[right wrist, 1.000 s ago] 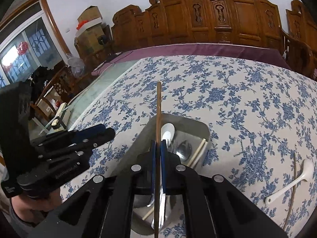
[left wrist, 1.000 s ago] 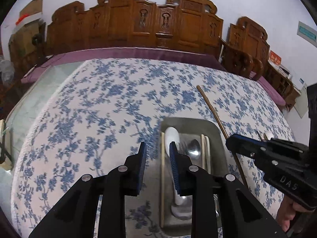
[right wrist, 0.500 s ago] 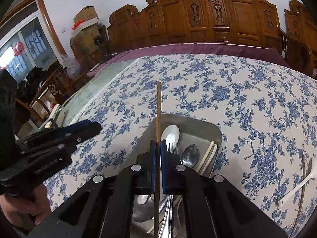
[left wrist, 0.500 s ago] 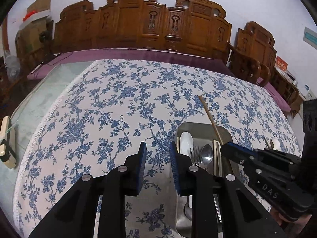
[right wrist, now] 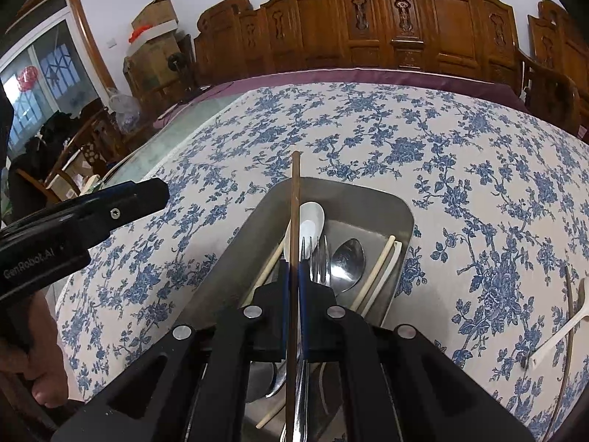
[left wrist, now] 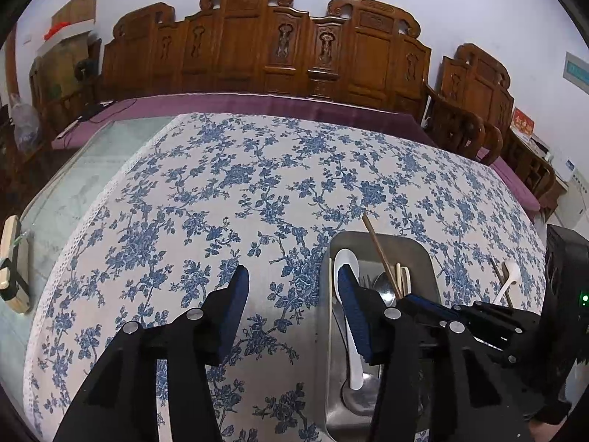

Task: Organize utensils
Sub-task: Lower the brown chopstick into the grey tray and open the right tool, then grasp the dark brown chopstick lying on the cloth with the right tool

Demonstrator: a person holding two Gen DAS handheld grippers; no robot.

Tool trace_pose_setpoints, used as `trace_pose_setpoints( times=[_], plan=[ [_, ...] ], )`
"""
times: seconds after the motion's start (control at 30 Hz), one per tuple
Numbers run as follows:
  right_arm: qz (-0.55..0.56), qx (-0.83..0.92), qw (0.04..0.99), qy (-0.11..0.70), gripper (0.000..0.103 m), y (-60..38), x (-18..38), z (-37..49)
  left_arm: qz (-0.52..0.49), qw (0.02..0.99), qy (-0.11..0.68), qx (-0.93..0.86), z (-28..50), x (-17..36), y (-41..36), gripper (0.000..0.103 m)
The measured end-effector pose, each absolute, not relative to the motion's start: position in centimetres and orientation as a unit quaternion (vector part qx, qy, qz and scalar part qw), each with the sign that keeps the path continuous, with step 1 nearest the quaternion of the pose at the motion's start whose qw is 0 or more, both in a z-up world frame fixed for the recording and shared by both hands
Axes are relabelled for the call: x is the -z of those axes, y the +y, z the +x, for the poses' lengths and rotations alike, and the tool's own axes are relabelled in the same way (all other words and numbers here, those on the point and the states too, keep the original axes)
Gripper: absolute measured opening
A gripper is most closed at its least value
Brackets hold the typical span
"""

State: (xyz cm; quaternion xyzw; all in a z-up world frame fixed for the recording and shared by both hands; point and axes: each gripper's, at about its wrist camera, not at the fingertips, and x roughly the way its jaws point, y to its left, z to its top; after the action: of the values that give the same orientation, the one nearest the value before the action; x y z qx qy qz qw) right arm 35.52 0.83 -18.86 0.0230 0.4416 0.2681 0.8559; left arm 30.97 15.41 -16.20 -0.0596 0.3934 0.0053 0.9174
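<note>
The right hand-held gripper (right wrist: 293, 276) clamps a dark wooden chopstick (right wrist: 294, 221) over the metal tray (right wrist: 371, 199), which holds a white spoon (right wrist: 311, 217), fork (right wrist: 314, 258), metal spoon (right wrist: 348, 258) and pale chopsticks (right wrist: 379, 269). The left hand-held gripper (left wrist: 292, 294), its jaws just opened, stands half-wide and empty beside the tray. Farther right on the floral surface (right wrist: 405, 129) lie another white spoon (right wrist: 559, 335) and dark chopstick (right wrist: 570, 302).

Carved wood bench (left wrist: 257, 44), floral tablecloth (left wrist: 221, 191), cardboard boxes (right wrist: 154, 29), window (right wrist: 44, 73)

A home's dining room: carved wooden chairs (left wrist: 257, 48) line the wall across the top of the frame, behind a big table under a blue floral tablecloth (left wrist: 228, 191), cardboard boxes (right wrist: 154, 22) upper left.
</note>
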Motion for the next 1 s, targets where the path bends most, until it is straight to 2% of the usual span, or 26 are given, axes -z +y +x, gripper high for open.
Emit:
trace_pose_setpoints(
  times=[0.5,0.8,1.0],
  plan=[
    [0.021,-0.278,0.858,0.432,0.008,-1.5,18.0,35.0,-0.052,0.918,0.393,-0.002,30.9,16.2,14.7,0.051],
    [-0.024,-0.255,0.873,0.415,0.008,-7.7,16.2,32.6,-0.044,0.921,0.386,0.012,30.7,15.9,13.3,0.051],
    [-0.058,-0.219,0.877,0.424,0.008,-12.9,17.1,30.9,-0.030,0.922,0.384,0.028,30.4,15.9,11.3,0.052]
  ],
)
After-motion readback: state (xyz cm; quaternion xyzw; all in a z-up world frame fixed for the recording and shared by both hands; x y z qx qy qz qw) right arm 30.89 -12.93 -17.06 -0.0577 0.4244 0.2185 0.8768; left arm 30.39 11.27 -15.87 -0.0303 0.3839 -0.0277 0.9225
